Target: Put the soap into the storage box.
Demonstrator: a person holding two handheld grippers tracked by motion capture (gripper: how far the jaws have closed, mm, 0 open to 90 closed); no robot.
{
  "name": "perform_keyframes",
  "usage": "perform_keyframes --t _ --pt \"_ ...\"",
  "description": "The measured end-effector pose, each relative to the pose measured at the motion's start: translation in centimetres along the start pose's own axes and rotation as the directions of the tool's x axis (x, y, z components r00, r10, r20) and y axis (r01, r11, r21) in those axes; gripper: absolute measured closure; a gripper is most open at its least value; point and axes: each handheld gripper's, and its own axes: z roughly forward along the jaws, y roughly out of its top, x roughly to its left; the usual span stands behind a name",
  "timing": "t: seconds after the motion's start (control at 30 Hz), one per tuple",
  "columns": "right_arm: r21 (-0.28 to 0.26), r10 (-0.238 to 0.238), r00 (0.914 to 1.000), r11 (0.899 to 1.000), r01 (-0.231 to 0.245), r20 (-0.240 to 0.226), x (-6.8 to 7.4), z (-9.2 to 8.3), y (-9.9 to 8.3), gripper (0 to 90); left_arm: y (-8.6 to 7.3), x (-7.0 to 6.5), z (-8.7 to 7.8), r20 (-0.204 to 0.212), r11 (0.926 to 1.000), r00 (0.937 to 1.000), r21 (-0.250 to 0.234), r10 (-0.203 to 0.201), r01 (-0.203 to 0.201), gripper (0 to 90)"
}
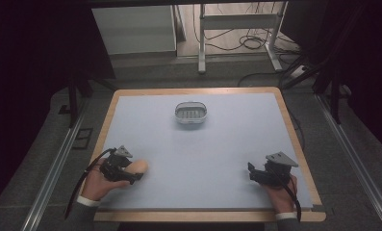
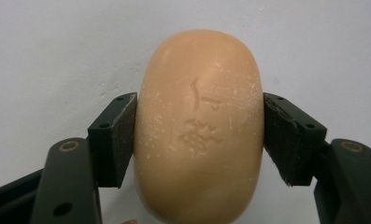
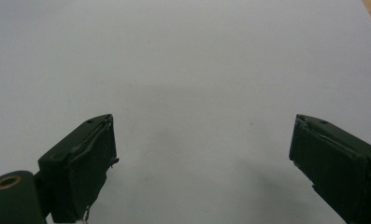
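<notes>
A peach-coloured oval bar of soap (image 2: 199, 126) with stamped marks sits between the two black jaws of my left gripper (image 2: 199, 135), and both pads press its sides. In the high view the soap (image 1: 138, 167) sticks out to the right of my left gripper (image 1: 133, 174) at the table's front left. My right gripper (image 1: 250, 172) rests at the front right, and in its own view the right gripper (image 3: 204, 158) stands open over bare pale blue mat. A small grey oval soap dish (image 1: 191, 115) stands at the far middle of the table (image 1: 203, 149).
The table has a wooden rim (image 1: 289, 120) around the pale blue mat. Beyond it stand a white table frame (image 1: 239, 29) and loose cables (image 1: 248, 43) on the floor. Metal rails (image 1: 54, 168) run along both sides.
</notes>
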Motion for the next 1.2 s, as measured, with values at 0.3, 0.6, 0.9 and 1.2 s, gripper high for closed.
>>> perform_keyframes --t 0.3,0.6,0.9,1.2 --pt "0.001 -0.002 1.0000 1.000 0.002 0.002 0.0 0.0 0.0 7.4 0.6 0.1 -0.3 -0.001 0.9999 0.9999 -0.009 0.010 -0.010 32.0" --pt "0.000 -0.001 1.0000 1.000 0.001 0.000 0.0 0.0 0.0 7.4 1.2 0.1 -0.4 0.004 0.9997 1.0000 -0.022 0.009 -0.009 32.0" --pt "0.002 -0.004 1.0000 1.000 0.004 0.003 0.0 0.0 0.0 7.4 1.9 0.4 -0.3 0.008 0.9996 0.9999 -0.026 0.009 -0.008 32.0" --pt "0.003 -0.003 1.0000 1.000 0.003 0.003 0.0 0.0 0.0 7.4 3.0 0.5 -0.2 0.009 0.9994 0.9999 -0.032 0.014 -0.014 32.0"
